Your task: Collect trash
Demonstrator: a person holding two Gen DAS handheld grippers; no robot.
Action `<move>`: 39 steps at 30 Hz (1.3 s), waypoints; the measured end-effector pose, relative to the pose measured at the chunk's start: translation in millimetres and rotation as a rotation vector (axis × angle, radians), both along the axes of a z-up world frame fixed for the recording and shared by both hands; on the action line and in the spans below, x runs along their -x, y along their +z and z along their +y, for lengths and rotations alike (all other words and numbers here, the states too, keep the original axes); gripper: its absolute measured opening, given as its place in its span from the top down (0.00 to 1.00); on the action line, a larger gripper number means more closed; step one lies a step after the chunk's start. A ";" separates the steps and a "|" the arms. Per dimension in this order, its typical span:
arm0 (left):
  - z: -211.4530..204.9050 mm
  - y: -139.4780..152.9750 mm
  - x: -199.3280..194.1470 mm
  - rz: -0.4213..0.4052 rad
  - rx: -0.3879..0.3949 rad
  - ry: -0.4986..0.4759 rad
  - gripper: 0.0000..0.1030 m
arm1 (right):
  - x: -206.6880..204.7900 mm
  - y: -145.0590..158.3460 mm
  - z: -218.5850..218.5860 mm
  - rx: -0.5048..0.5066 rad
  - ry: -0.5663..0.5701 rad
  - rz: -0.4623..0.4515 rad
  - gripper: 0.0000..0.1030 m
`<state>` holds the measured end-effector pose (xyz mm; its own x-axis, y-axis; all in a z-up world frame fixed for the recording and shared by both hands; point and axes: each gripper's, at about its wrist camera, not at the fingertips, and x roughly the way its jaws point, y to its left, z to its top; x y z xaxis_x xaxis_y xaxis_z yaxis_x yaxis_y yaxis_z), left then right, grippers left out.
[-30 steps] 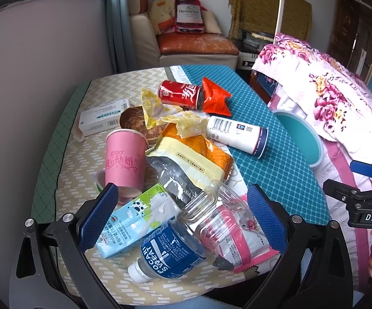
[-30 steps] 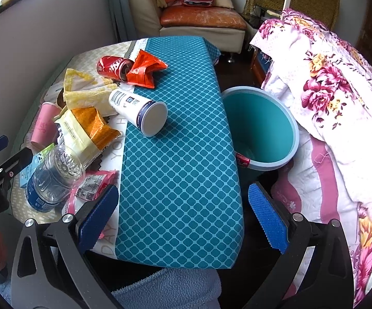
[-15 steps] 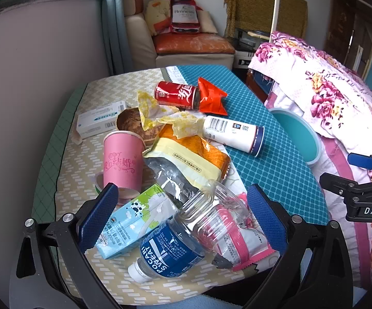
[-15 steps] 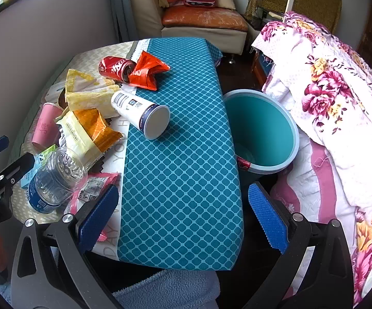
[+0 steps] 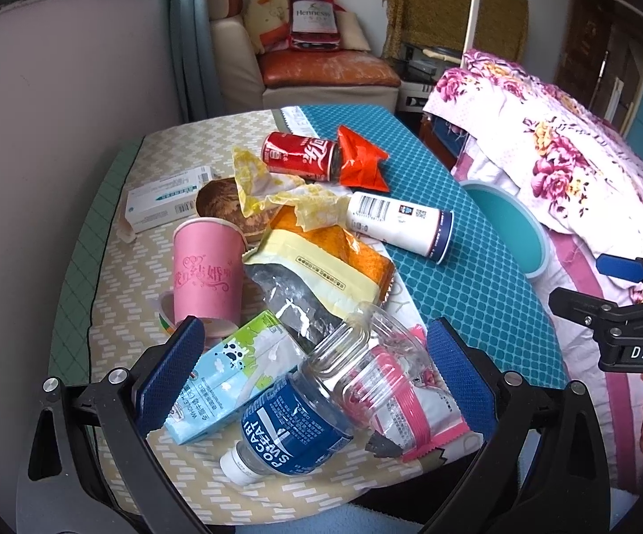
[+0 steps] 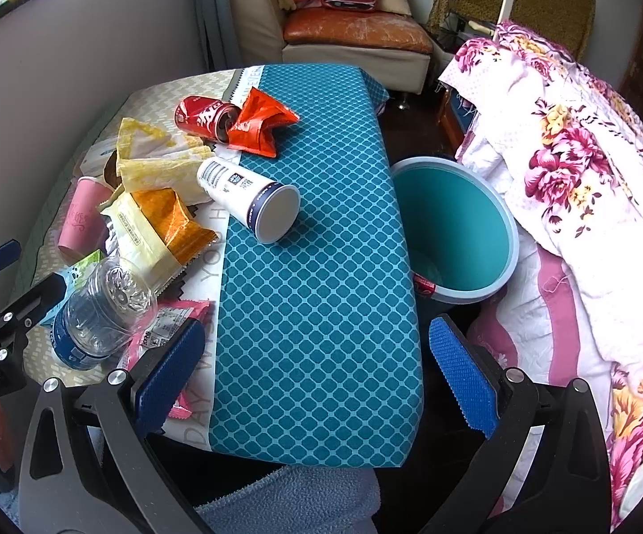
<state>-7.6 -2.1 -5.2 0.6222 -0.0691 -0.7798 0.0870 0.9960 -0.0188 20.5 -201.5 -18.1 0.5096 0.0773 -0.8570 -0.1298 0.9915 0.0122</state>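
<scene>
**Inspector:** Left gripper (image 5: 310,367)?

**Assistant:** Its jaws are standing wide apart and holding nothing. It is hovering over the near end of the table (image 5: 463,285), with the clear plastic bottle (image 5: 308,405) lying on its side between the blue pads.

**Inspector:** What is lying around that bottle?

**Assistant:** A milk carton (image 5: 228,382) is touching it on the left and a pink wrapper (image 5: 414,405) is sitting under its right side. Behind them a pink paper cup (image 5: 208,276) is standing upright, with an orange and yellow snack bag (image 5: 325,262) just beside it.

**Inspector:** Further back?

**Assistant:** A white cup (image 6: 250,198) is lying tipped over on the teal cloth. A red can (image 6: 203,118) is lying on its side, touching a crumpled red wrapper (image 6: 261,127). A white box (image 5: 167,198) is resting near the wall.

**Inspector:** Right gripper (image 6: 314,376)?

**Assistant:** It too is gaping wide and carrying nothing, hovering over the near edge of the teal cloth.

**Inspector:** The bin?

**Assistant:** The teal bin (image 6: 506,218) is standing just beside the table's right edge, between table and flowered bedding (image 6: 588,164).
</scene>
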 end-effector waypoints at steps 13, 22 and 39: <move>18.0 -28.1 -0.5 0.194 -0.041 -0.197 0.03 | -5.9 -2.9 -7.1 -0.044 -0.013 0.039 0.06; 4.7 -62.8 -11.7 0.296 -0.116 -0.292 0.03 | -11.0 -11.1 -6.2 -0.066 -0.003 0.083 0.06; 6.8 -51.4 -17.6 0.277 -0.018 -0.240 0.30 | -30.5 -15.5 -4.7 -0.085 0.068 0.148 0.06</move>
